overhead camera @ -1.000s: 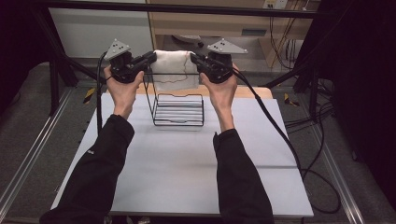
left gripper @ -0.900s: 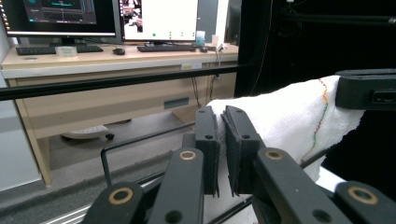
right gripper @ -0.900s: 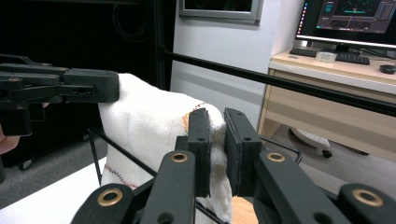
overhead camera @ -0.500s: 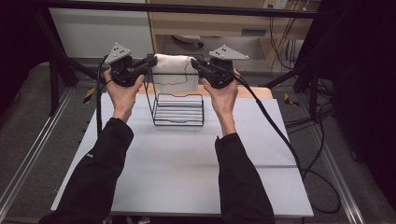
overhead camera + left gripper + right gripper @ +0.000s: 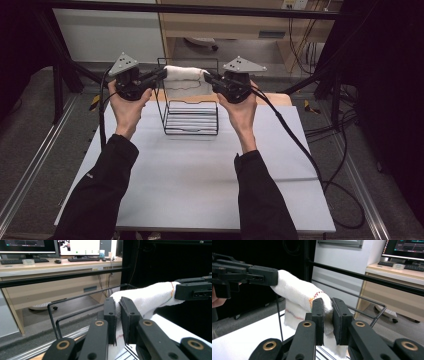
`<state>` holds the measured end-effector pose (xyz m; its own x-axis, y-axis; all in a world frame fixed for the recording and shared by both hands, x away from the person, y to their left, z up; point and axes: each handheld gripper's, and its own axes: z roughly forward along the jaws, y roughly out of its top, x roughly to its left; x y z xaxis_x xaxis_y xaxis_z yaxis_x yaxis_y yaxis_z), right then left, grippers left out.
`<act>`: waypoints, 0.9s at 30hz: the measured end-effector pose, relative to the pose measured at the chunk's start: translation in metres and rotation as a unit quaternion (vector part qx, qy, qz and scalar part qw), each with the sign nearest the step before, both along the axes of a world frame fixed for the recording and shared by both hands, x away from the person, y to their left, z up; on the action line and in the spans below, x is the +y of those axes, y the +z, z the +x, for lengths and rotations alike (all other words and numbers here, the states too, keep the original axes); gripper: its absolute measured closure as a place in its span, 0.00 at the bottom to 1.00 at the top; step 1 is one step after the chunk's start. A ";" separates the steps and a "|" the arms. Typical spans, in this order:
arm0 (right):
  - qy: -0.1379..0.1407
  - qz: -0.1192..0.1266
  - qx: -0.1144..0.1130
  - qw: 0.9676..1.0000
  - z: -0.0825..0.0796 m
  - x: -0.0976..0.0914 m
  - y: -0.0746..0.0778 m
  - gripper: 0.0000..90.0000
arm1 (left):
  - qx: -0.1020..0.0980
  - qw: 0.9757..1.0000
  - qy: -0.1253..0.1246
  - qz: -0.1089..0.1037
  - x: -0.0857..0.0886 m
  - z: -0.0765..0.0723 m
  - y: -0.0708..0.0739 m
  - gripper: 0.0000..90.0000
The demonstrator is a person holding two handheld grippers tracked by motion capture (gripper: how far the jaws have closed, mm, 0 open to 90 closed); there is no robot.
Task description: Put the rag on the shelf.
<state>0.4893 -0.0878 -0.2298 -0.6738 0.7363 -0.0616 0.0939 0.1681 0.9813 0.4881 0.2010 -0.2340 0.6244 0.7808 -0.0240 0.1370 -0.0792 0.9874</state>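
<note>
Above wire rack (image 5: 191, 116), both grippers' fingers (image 5: 110, 315) grasping white towel (image 5: 182, 75) ends, probably clear of rim.

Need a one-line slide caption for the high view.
Both grippers, left and right, hold a white towel stretched above a black wire rack.

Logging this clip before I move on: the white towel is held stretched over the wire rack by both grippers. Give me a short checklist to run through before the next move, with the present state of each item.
1. Left gripper shut on the white towel: ok, the left gripper view shows cloth pinched between its jaws.
2. Right gripper shut on the other end: ok.
3. Towel spans between the grippers above the wire rack: ok.
4. Towel resting on the rack's top bar: cannot tell.
5. Rack upright on the table: ok.
6. Cables away from the rack: ok.
</note>
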 end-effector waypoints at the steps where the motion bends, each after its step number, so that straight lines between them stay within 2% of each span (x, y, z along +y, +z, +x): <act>1: 0.003 -0.002 0.000 1.000 -0.001 0.000 -0.001 0.90 | 0.000 1.000 -0.001 0.003 0.000 -0.001 -0.001 0.92; 11: 0.013 -0.017 0.007 1.000 -0.004 0.000 -0.009 0.90 | 0.006 1.000 -0.002 0.020 0.002 -0.010 -0.007 0.92; 16: 0.017 -0.020 0.010 1.000 -0.004 0.000 -0.013 0.90 | 0.011 1.000 -0.006 0.022 0.003 -0.013 -0.008 0.92; 22: 0.022 -0.021 0.012 0.999 -0.004 -0.001 -0.016 0.89 | 0.005 1.000 0.003 0.030 0.009 -0.017 0.009 0.90; 24: 0.023 -0.021 0.011 0.999 -0.003 -0.001 -0.017 0.89 | 0.006 1.000 0.001 0.020 0.007 -0.016 0.016 0.90; 27: 0.024 -0.024 0.011 0.999 -0.004 0.000 -0.018 0.89 | 0.009 1.000 0.002 0.019 0.003 -0.012 0.023 0.92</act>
<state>0.4857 -0.0877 -0.2481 -0.7102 0.6993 -0.0811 0.1063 0.2203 0.9696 0.4765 0.2038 -0.2111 0.6214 0.7835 -0.0053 0.1549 -0.1162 0.9811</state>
